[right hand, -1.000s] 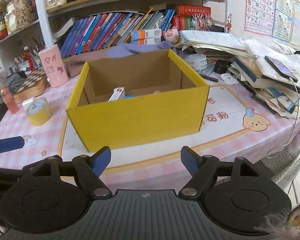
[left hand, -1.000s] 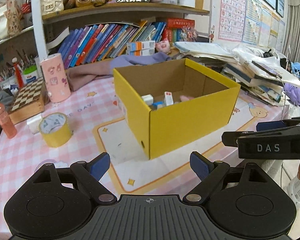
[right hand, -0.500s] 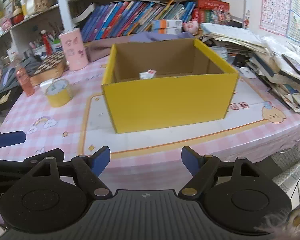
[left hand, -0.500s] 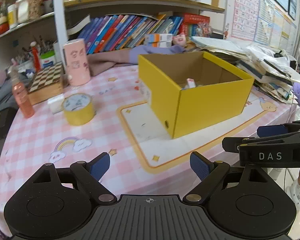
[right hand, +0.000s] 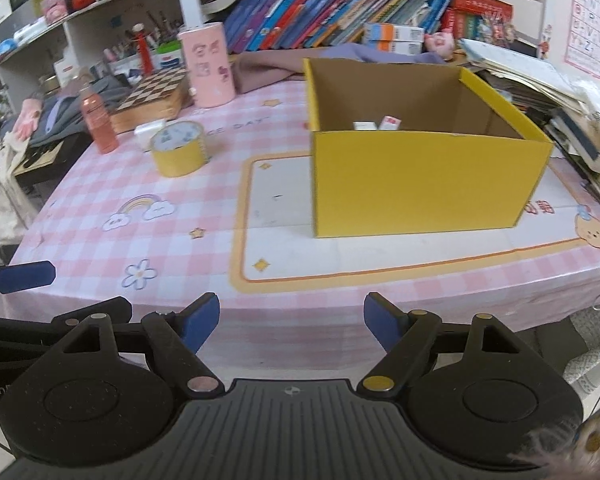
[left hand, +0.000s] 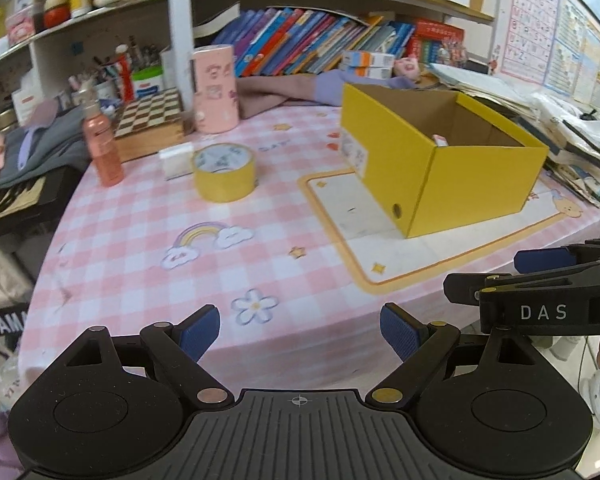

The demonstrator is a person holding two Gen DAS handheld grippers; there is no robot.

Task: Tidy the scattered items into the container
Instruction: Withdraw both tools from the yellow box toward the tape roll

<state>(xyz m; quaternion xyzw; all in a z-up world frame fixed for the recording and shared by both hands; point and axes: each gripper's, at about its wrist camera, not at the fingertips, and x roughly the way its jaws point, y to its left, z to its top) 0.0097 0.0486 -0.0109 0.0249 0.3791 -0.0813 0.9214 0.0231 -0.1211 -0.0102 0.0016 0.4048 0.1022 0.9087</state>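
A yellow cardboard box (left hand: 476, 184) (right hand: 420, 180) stands open on the pink checked tablecloth (left hand: 148, 248) (right hand: 100, 184), with small white boxes (right hand: 376, 123) inside it. A roll of yellow tape (left hand: 224, 176) (right hand: 178, 154) and a small white block (left hand: 175, 160) (right hand: 148, 132) lie left of the box. My left gripper (left hand: 300, 330) hangs open and empty over the table's near edge. My right gripper (right hand: 292, 320) is open and empty too, level with it; its side shows at the right of the left wrist view.
At the back left stand a pink canister (left hand: 214, 90) (right hand: 206, 66), a wooden chessboard box (left hand: 150, 124) (right hand: 154, 96) and an orange bottle (left hand: 102, 146) (right hand: 98, 122). Books fill the shelf (left hand: 320, 46) behind. Piled books and papers (left hand: 572, 140) (right hand: 580, 120) crowd the right side.
Both views have swung to the left and drawn back from the box; the tape roll, bottle and chessboard now sit nearer the middle. Both grippers stay open and empty.
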